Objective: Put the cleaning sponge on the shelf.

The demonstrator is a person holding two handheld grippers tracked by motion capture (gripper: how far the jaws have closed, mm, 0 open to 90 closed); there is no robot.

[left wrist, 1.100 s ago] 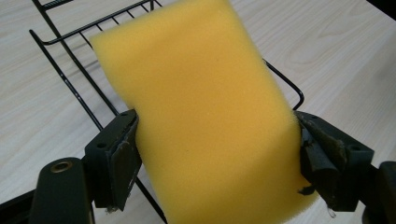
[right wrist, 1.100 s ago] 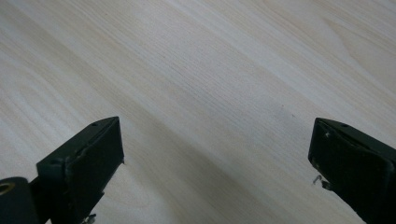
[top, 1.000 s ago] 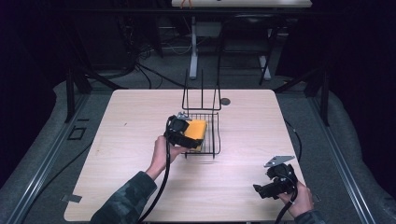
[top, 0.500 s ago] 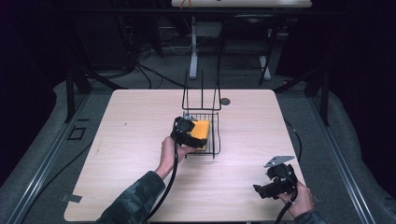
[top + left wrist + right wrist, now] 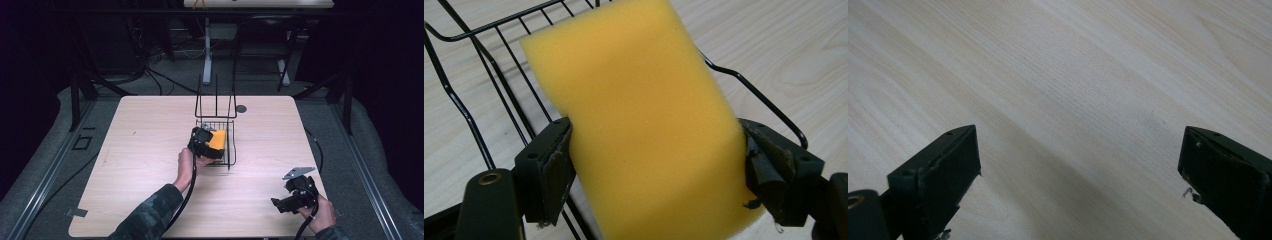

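Note:
A yellow sponge (image 5: 639,120) is clamped between the two black pads of my left gripper (image 5: 654,165), which is shut on it. In the high view that gripper (image 5: 204,142) holds the sponge (image 5: 218,140) over the left part of a black wire basket (image 5: 231,150) near the table's middle. The basket's wires (image 5: 484,65) run behind and below the sponge in the left gripper view. My right gripper (image 5: 282,205) rests near the table's front right corner, open, with bare wood between its jaws (image 5: 1078,170).
The basket has a tall wire back (image 5: 216,97) rising at its far side. A small dark round disc (image 5: 241,108) lies on the light wooden table (image 5: 140,150) just right of it. Dark floor, cables and another table's legs lie beyond the far edge.
My left gripper has carried the sponge a little to the right and down, further over the basket. The right gripper has stayed where it was.

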